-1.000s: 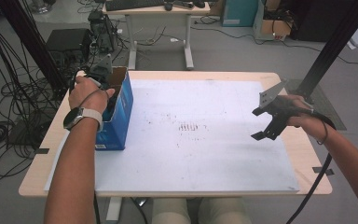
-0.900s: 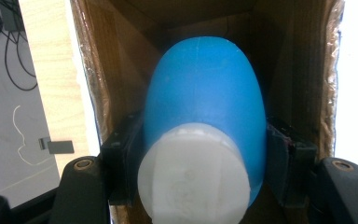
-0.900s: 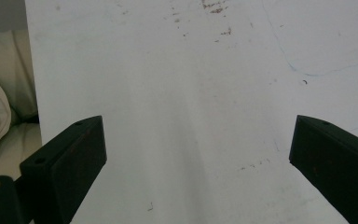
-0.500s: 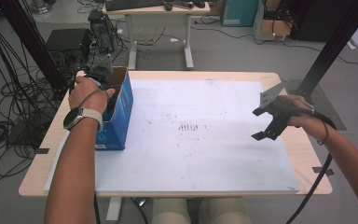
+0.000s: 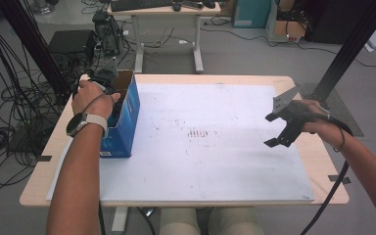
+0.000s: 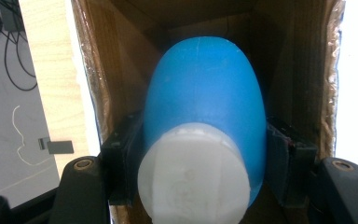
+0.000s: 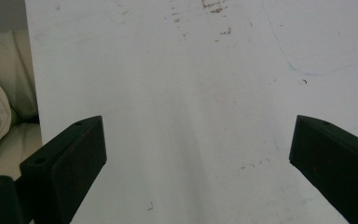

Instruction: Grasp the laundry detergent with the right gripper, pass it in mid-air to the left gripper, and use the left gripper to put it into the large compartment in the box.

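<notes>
Since the left gripper (image 6: 200,186) reaches down into the open box (image 5: 127,112), its jaws clamp the blue bottle (image 6: 205,102) just below the white cap (image 6: 193,175), the narrowest handhold for a straight lift out. Bottle sits inside the box at the worktop's (image 5: 215,161) left edge. Right gripper (image 5: 280,128) hovers over bare worktop, jaws wide open and empty, probably ready to receive.

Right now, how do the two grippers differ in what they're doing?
The left gripper has its fingers closed on a blue bottle inside the cardboard box; the right gripper holds nothing. Left's fingers press the bottle's sides; right's fingers stand wide apart above the bare white board. Both are black and hand-held.
</notes>
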